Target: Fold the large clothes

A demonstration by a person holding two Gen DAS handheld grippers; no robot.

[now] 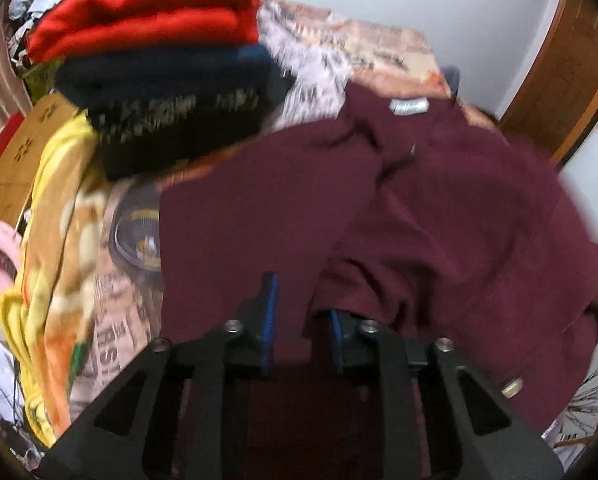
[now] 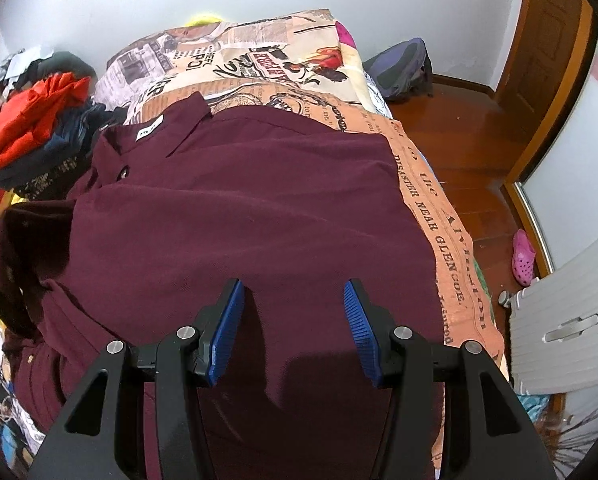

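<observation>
I am working on the shirt, which is lying flat across the bed, collar toward the far end and hem toward me, so its long axis is running along the bed's length. My right gripper is hovering wide over the near hem, gripping nothing. My left gripper is standing narrowly parted, one fold draping over its right finger; no clamp showing. Folded clothes are stacking at the bed's left edge, leaving room.
</observation>
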